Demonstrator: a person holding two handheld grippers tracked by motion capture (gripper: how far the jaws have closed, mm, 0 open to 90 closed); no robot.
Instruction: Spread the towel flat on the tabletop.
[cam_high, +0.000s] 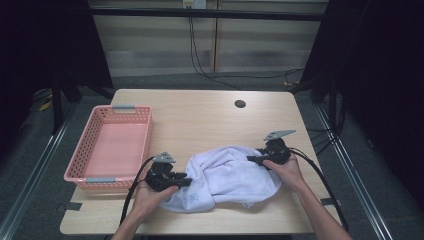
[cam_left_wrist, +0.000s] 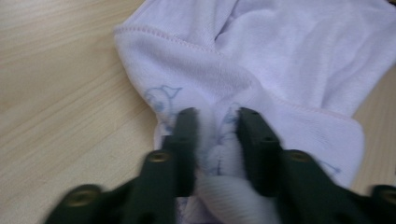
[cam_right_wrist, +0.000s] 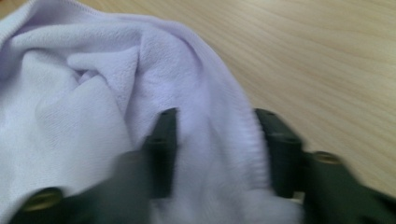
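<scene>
A soft, pale lilac terry towel with a stitched hem and faint blue printed figures lies bunched near the front edge of the smooth, light wooden table, to the right of the pink slotted plastic basket. The left gripper meets the towel's left end, its black jaws clenched on a fold of the cloth. The right gripper straddles the towel's right edge, a thick ridge of cloth filling the space between its jaws, grasped.

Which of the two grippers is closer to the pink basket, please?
The left gripper, gripping the towel's near-left end beside the pink basket; the right gripper works the towel's far-right side, farther away.
</scene>
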